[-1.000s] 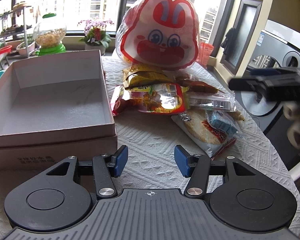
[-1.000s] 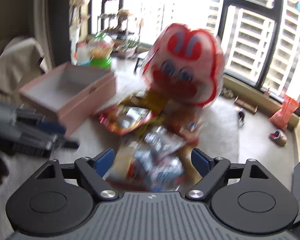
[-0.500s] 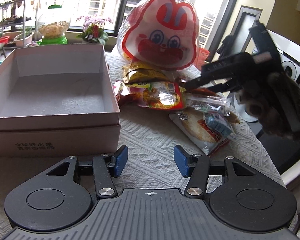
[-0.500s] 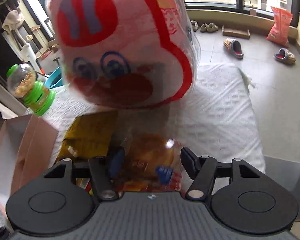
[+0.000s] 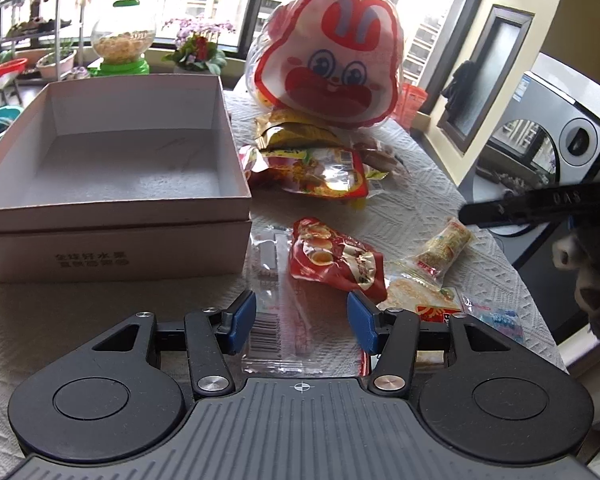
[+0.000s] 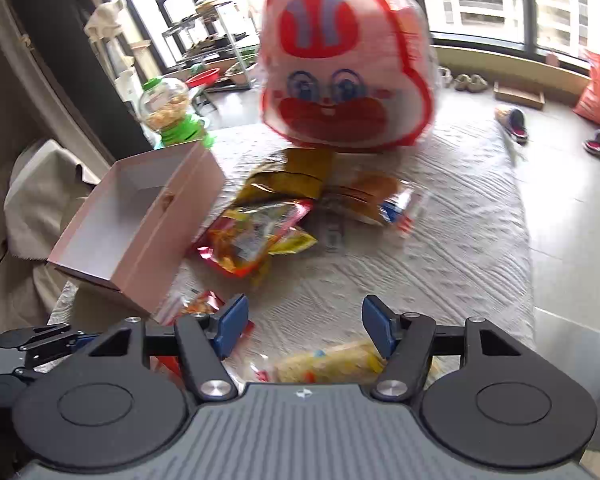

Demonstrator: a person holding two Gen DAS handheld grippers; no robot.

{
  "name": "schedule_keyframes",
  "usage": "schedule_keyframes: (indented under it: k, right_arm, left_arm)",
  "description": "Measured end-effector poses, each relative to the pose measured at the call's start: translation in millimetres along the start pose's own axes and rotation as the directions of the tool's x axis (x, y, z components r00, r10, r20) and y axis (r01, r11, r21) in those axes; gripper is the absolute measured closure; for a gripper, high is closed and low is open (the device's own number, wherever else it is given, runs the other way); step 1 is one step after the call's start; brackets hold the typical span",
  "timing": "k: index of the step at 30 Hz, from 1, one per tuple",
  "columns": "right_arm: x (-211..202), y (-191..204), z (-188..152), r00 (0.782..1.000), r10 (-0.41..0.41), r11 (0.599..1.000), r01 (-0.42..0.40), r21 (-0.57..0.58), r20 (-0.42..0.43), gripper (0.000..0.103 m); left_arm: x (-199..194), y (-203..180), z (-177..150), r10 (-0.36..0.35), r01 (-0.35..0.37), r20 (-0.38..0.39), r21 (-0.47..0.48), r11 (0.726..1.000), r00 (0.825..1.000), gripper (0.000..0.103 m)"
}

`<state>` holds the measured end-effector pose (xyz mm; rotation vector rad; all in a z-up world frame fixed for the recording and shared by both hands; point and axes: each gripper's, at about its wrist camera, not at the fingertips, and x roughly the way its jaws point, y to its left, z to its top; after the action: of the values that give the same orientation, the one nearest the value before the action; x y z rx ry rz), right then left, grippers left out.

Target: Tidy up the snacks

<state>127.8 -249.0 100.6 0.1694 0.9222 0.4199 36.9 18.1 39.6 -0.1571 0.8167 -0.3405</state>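
An open pink box (image 5: 236, 152) (image 6: 140, 240) stands at the left of the table. A big rabbit-face bag (image 5: 332, 68) (image 6: 348, 80) stands at the back, with a pile of snack packets (image 5: 312, 168) (image 6: 260, 232) in front of it. Closer in lie a red packet (image 5: 336, 260), a clear packet (image 5: 276, 312) and a yellow cracker packet (image 5: 444, 248). My left gripper (image 5: 302, 316) is open over the clear packet. My right gripper (image 6: 304, 326) (image 5: 540, 204) is open at the table's right, above a yellow packet (image 6: 328, 364); its pads do not press on it.
A white textured cloth (image 5: 420, 200) covers the table. A snack dispenser with a green base (image 5: 122, 40) (image 6: 172, 108) and flowers (image 5: 198, 46) stand behind the box. A washing machine (image 5: 560, 140) is beyond the table's right edge. Slippers lie on the floor (image 6: 512, 120).
The right gripper narrowed its jaws, reached into the pile, then drew back to the near right. Several packets that lay in the pile now lie close before the left gripper.
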Motion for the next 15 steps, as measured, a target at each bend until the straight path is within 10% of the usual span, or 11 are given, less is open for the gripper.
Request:
schedule_keyframes:
  k: [4, 12, 15]
  right_arm:
    - [-19, -22, -36, 1.000, 0.012, 0.999, -0.011, 0.036, -0.023, 0.039]
    - [-14, 7, -82, 0.998, 0.029, 0.998, -0.032, -0.057, -0.055, 0.035]
    - [-14, 32, -96, 0.999, -0.036, 0.983, 0.033, -0.182, -0.015, 0.034]
  left_arm:
    - [0, -3, -1, -0.020, 0.020, -0.016, 0.011, 1.000, 1.000, 0.046]
    - [25, -17, 6, 0.165, -0.169, 0.049, 0.117, 0.979, 0.985, 0.047]
    - [37, -18, 2, 0.163, -0.164, 0.024, 0.162, 0.973, 0.986, 0.061]
